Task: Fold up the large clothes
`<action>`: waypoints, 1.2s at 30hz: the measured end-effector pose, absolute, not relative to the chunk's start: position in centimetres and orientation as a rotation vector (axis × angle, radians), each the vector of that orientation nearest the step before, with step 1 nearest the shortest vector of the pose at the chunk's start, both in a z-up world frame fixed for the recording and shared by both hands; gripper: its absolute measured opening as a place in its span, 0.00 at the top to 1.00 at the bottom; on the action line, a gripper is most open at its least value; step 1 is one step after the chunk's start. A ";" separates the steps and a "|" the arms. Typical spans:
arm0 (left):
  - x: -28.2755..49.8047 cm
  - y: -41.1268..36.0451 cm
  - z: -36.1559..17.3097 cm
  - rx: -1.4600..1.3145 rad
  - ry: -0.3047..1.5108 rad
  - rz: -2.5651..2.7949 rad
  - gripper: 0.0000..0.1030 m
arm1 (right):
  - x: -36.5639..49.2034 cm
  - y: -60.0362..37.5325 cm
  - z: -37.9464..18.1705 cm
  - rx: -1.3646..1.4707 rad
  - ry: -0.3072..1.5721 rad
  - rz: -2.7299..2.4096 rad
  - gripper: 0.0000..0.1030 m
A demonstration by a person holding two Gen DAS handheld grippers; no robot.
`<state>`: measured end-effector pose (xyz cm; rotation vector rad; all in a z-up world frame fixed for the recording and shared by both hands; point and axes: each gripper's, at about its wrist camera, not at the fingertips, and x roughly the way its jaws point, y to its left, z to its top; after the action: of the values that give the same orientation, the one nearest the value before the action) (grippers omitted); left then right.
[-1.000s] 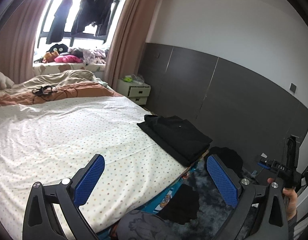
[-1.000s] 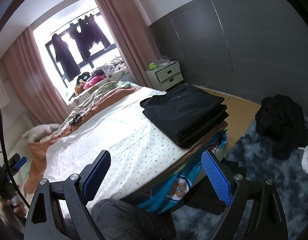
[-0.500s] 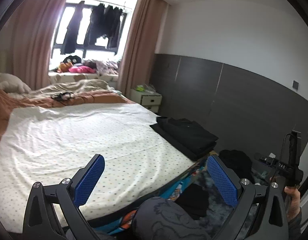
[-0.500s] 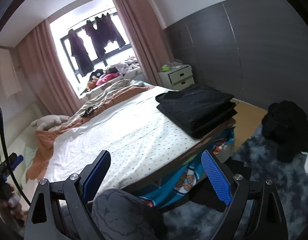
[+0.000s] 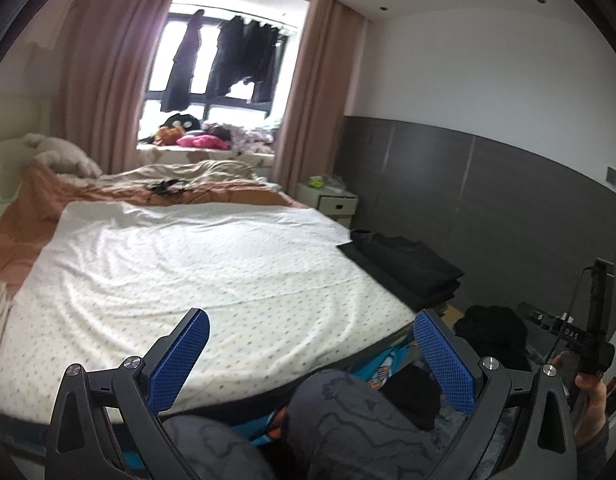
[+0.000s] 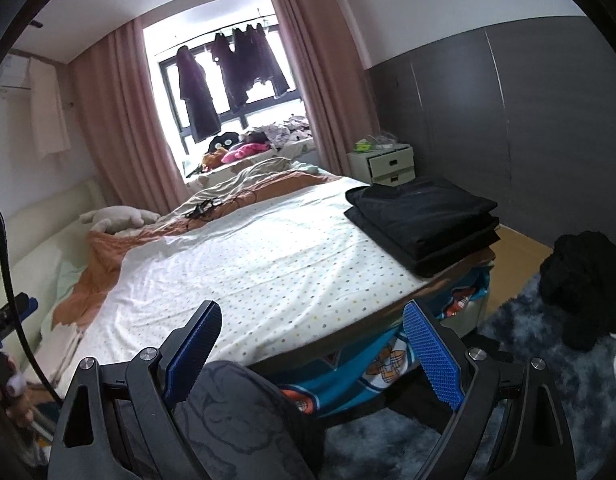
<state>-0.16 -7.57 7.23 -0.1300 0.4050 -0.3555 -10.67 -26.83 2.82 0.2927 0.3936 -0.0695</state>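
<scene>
At the foot of the bed point(image 5: 195, 264), both grippers were held raised and pulled back, each with its fingers spread wide and nothing between them. Over the last second the view had been drawn away from the mattress: the stack of folded black clothes point(image 6: 424, 220), which a second ago filled the near right of the right wrist view, was now seen smaller and further off, at the right edge of the spotted sheet point(image 6: 243, 264). The left gripper point(image 5: 312, 356) and the right gripper point(image 6: 312, 344) were both pointed over the person's knees point(image 5: 340, 404) rather than at any cloth. From this it was judged that one garment had been finished and set on the stack, and that the next one had yet to be fetched. A likely source was seen on the floor: a black heap of clothes point(image 6: 580, 280) was lying on the shaggy blue rug point(image 6: 528, 336), well apart from the bed (whether it was one garment or several could not be told). The middle of the sheet was left bare for spreading. As for containers, only the small white drawer unit point(image 6: 388, 164) by the curtain was seen, its drawers closed and some small items on top.
</scene>
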 end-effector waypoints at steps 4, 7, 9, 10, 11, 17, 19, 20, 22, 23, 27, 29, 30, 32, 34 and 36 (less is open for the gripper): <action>-1.9 -6.5 6.3 -0.119 0.395 -0.315 0.01 | -11.0 -25.5 2.0 0.281 0.391 -0.048 0.10; -3.0 -5.9 6.0 -0.129 0.379 -0.302 0.01 | -11.1 -24.3 1.5 0.257 0.394 -0.035 0.10; -3.6 -5.5 5.7 -0.145 0.375 -0.286 0.01 | -11.2 -23.7 1.1 0.247 0.398 -0.022 0.10; -3.9 -5.4 5.6 -0.148 0.375 -0.278 0.01 | -11.3 -23.3 0.9 0.245 0.400 -0.012 0.10; -4.2 -5.3 5.5 -0.149 0.374 -0.269 0.01 | -11.3 -23.1 0.7 0.244 0.402 -0.006 0.10; -5.5 -5.1 5.6 -0.111 0.358 -0.212 0.01 | -11.6 -21.8 -0.1 0.222 0.396 0.021 0.10; -5.8 -5.3 5.5 -0.083 0.357 -0.193 0.01 | -11.5 -21.7 -0.3 0.223 0.399 0.024 0.10; -5.8 -5.3 5.5 -0.079 0.357 -0.184 0.01 | -11.5 -21.8 -0.4 0.225 0.404 0.024 0.10; -5.9 -5.1 5.3 -0.088 0.365 -0.184 0.01 | -11.3 -21.9 -0.5 0.228 0.414 0.019 0.10; -5.8 -5.0 5.1 -0.092 0.370 -0.188 0.01 | -11.3 -21.9 -0.5 0.229 0.416 0.017 0.10; -5.6 -4.9 4.7 -0.088 0.387 -0.191 0.01 | -11.3 -21.7 -0.4 0.222 0.418 0.012 0.10; -5.5 -4.8 4.5 -0.089 0.394 -0.192 0.01 | -11.4 -21.7 -0.4 0.222 0.417 0.013 0.10; -5.5 -4.8 4.5 -0.091 0.395 -0.193 0.01 | -11.3 -21.7 -0.4 0.221 0.417 0.013 0.10; -5.4 -4.6 4.4 -0.096 0.396 -0.188 0.00 | -11.4 -21.6 -0.4 0.221 0.418 0.013 0.10; -5.7 -4.7 4.2 -0.098 0.396 -0.184 0.00 | -11.2 -21.6 -0.4 0.220 0.421 0.015 0.10; -5.7 -4.6 4.2 -0.100 0.394 -0.181 0.01 | -11.2 -21.5 -0.3 0.220 0.420 0.013 0.10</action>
<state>-5.68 -4.61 4.23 -0.0996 0.3940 -0.1812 -11.22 -21.52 -0.32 0.2203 0.4202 0.0134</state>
